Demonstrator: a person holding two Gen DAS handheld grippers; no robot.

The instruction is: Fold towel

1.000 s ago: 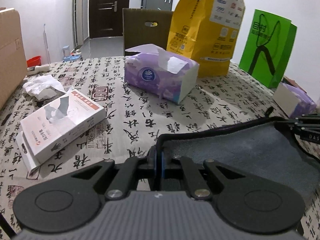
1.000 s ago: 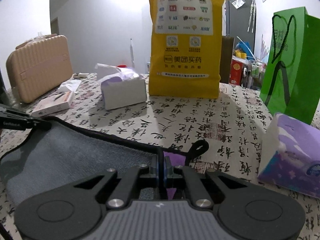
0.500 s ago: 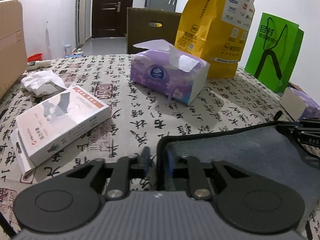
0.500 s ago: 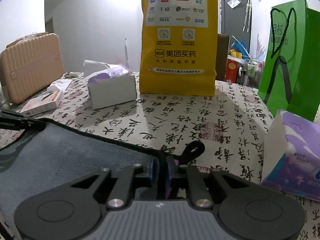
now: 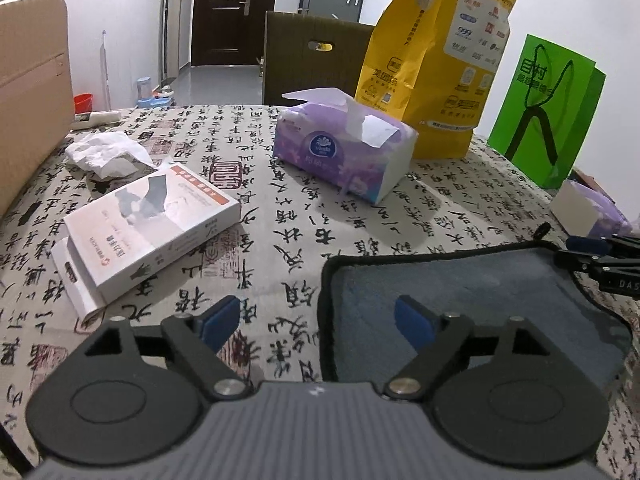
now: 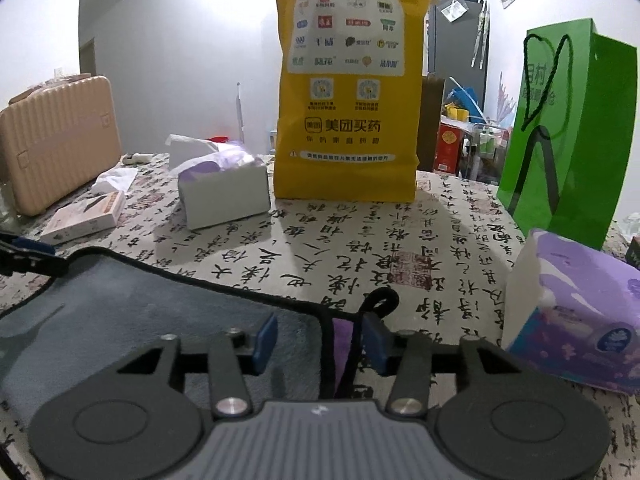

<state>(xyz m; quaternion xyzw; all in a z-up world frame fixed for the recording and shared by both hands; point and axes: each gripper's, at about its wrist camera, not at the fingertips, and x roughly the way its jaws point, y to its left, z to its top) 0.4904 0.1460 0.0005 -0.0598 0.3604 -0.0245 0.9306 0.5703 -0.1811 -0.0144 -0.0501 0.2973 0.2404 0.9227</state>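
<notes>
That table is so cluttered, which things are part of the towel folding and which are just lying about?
For the job:
grey towel
left tongs
right tongs

Lying about:
open tissue pack
white carton
yellow bag
green bag
crumpled tissue

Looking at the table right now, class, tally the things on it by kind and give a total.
Tissue packs: 2
Standing bags: 2, yellow bag, green bag
Grey towel: 1
White carton: 1
Crumpled tissue: 1
Suitcase: 1
Total: 8
</notes>
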